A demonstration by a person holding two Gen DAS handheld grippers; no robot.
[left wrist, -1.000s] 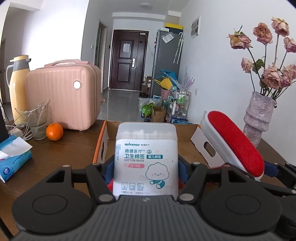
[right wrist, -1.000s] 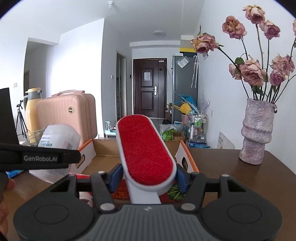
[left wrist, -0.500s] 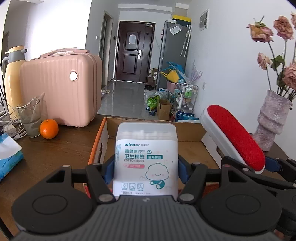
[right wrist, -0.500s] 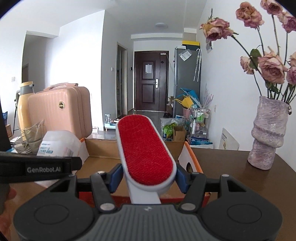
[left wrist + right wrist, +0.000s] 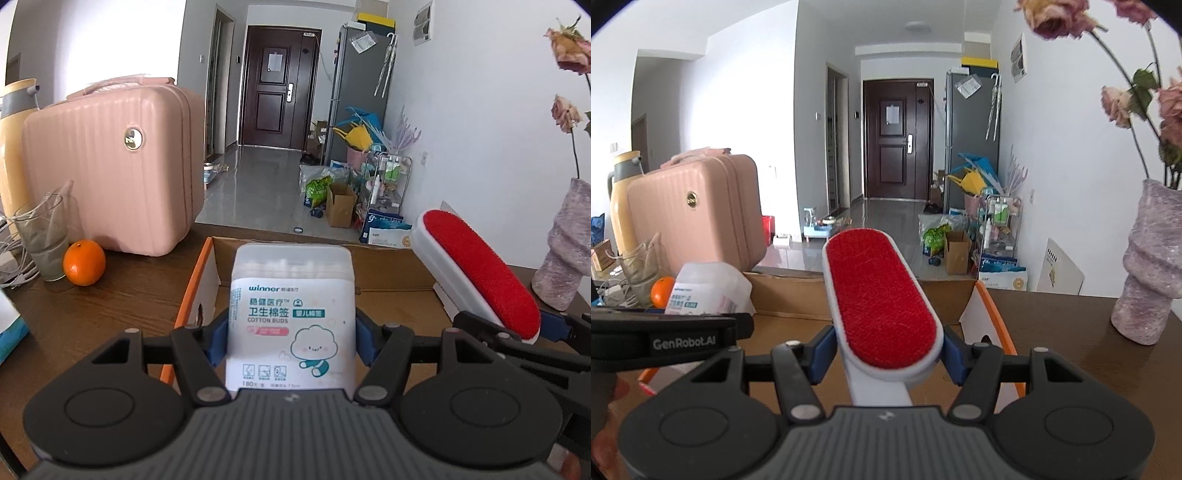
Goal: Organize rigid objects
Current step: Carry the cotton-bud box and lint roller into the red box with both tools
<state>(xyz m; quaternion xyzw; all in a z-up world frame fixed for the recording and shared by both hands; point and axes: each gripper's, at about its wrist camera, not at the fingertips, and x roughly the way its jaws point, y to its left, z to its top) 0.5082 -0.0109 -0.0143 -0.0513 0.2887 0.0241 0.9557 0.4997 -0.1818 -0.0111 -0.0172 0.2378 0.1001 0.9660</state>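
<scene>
My left gripper (image 5: pixel 291 341) is shut on a white cotton bud box (image 5: pixel 291 314), held upright over the open cardboard box (image 5: pixel 388 269). My right gripper (image 5: pixel 884 354) is shut on a white lint brush with a red pad (image 5: pixel 881 299), held over the same cardboard box (image 5: pixel 783 295). The brush (image 5: pixel 476 273) shows at the right in the left wrist view, and the cotton bud box (image 5: pixel 705 288) at the left in the right wrist view. The cardboard box floor is mostly hidden by the grippers.
On the brown table (image 5: pixel 110 295) stand a pink suitcase (image 5: pixel 110 173), an orange (image 5: pixel 84 262), a glass (image 5: pixel 40 236), a yellow thermos (image 5: pixel 14 147) and a blue tissue pack (image 5: pixel 11 328). A mauve vase with dried roses (image 5: pixel 1148 266) stands at the right.
Both grippers have moved forward over the cardboard box with their objects still held. The suitcase and vase look closer.
</scene>
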